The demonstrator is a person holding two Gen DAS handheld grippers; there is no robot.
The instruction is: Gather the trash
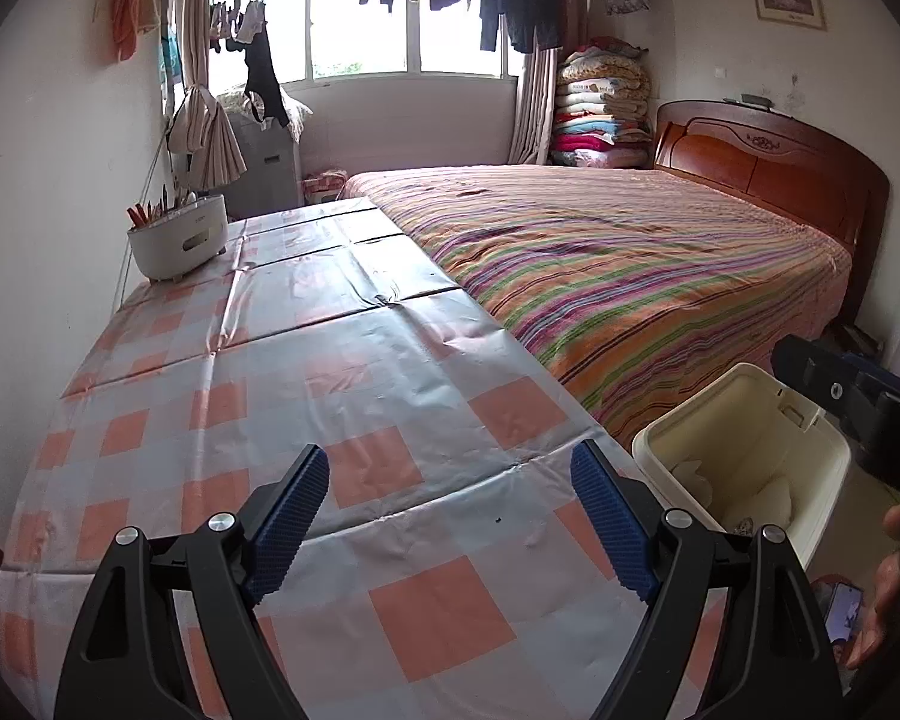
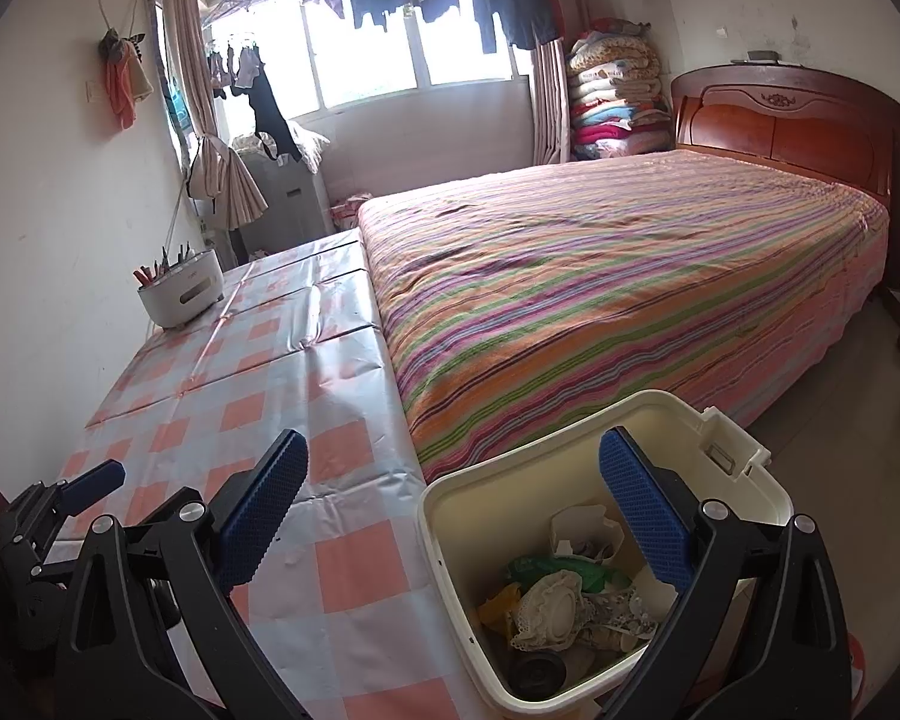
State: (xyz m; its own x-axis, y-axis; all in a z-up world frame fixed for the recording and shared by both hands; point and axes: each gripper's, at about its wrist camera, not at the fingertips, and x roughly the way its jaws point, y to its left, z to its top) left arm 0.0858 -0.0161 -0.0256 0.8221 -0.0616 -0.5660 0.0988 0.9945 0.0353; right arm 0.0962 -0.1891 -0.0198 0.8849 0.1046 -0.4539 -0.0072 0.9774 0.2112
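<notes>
Left hand-held gripper (image 1: pixel 450 516), seen in the left wrist view, is held with its jaws well apart and nothing between the blue pads (image 1: pixel 288 522); it hangs over the checked cloth of the worktop (image 1: pixel 354 360). No loose trash is seen on the cloth here, apart from a tiny dark speck (image 1: pixel 498 520) too small to identify. The cream bin (image 1: pixel 744 456) stands just beside the worktop's near right corner, between worktop and bed (image 1: pixel 630 264); only pale crumpled pieces are visible inside from this angle. Risk noted: the bin sits close to the worktop edge and to the other tool at the right margin, so a careless sweep could knock it over. A white pen holder (image 1: pixel 177 240) stands at the far left and could be mistaken for trash.

Right wrist view: the right hand-held gripper (image 2: pixel 453 510) is likewise spread wide and empty, its right pad (image 2: pixel 645 516) over the bin's opening, its left pad over the cloth. The bin (image 2: pixel 450 516) is seen partly filled: a white paper cup (image 2: pixel 588 531), green wrapping (image 2: pixel 546 567), a lacy paper piece (image 2: pixel 552 597), a dark round lid (image 2: pixel 537 669). Judged risk: a pad lowered further could catch the rim and tip the bin, spilling what has been collected. The left hand-held gripper shows at lower left.
</notes>
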